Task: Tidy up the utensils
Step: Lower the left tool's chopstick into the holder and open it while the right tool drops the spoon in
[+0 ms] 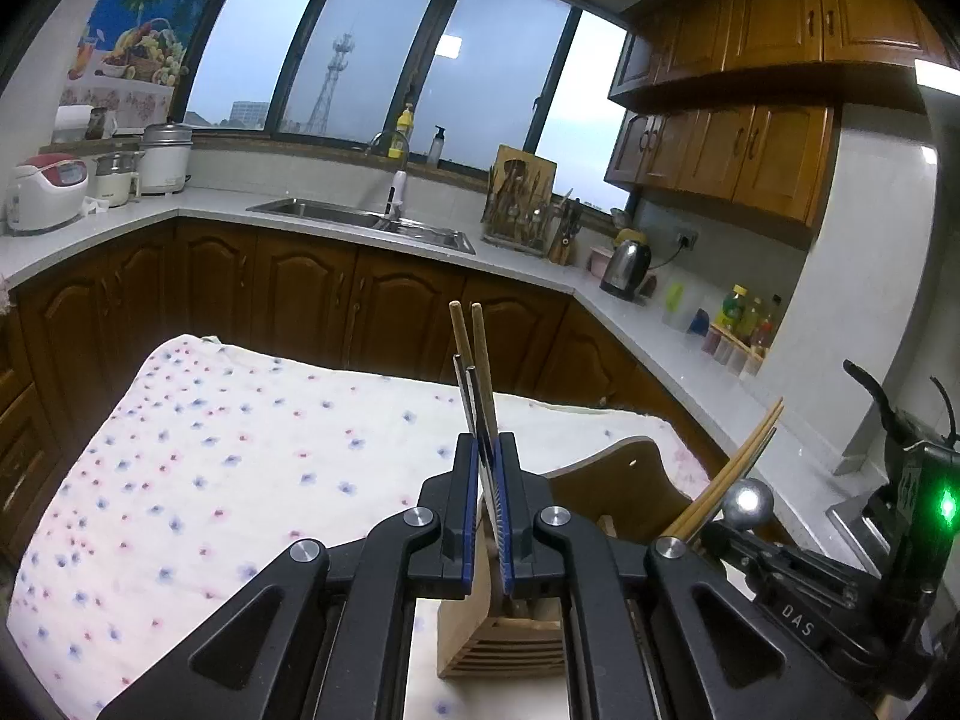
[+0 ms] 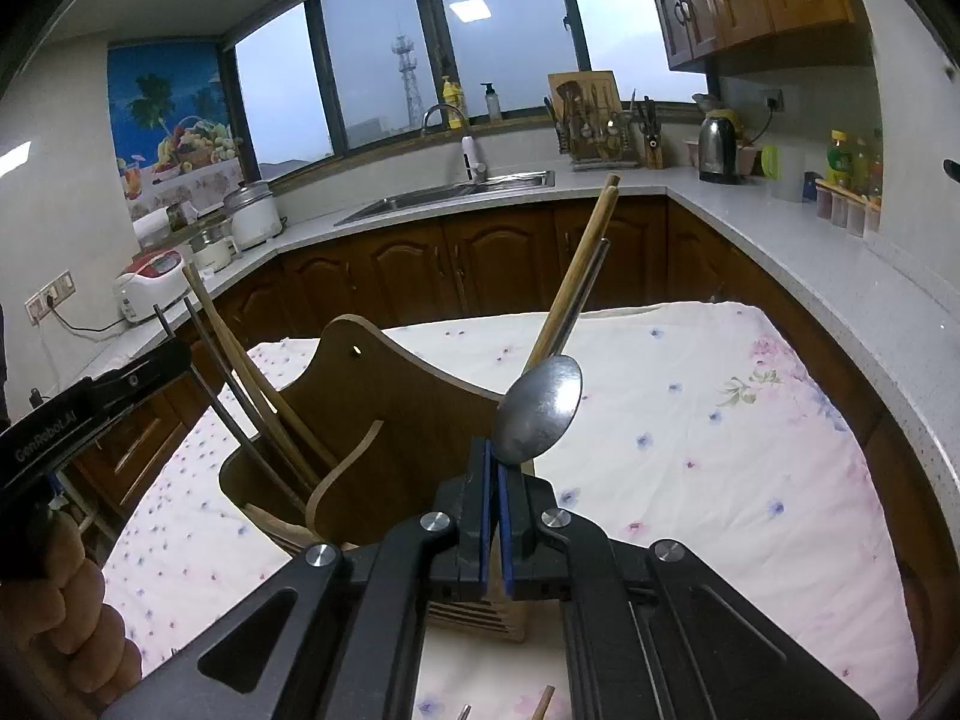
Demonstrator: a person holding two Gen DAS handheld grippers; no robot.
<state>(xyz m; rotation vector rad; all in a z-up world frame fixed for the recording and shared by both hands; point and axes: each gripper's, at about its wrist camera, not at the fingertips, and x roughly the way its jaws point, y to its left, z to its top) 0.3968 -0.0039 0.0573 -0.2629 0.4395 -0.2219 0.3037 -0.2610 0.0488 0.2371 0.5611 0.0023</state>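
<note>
In the left wrist view my left gripper (image 1: pixel 487 444) is shut on a bundle of chopsticks (image 1: pixel 474 360), two wooden and two dark thin ones, their ends pointing up. Right below it stands a slatted wooden utensil holder (image 1: pixel 504 648). The right wrist view shows those chopsticks (image 2: pixel 252 384) reaching down into the holder (image 2: pixel 384 420). My right gripper (image 2: pixel 495 450) is shut on a metal spoon (image 2: pixel 540 408), bowl upward. More chopsticks (image 2: pixel 576 276) rise behind the spoon; I cannot tell whether the pads hold them too. The right gripper (image 1: pixel 708 534) sits at the holder's right side.
The holder stands on a table under a floral cloth (image 2: pixel 690 450). Two stick tips (image 2: pixel 546 705) lie on the cloth near the bottom edge. A hand (image 2: pixel 66 588) holds the left gripper. Kitchen counters, a sink (image 1: pixel 366 219) and a kettle (image 1: pixel 627 267) ring the table.
</note>
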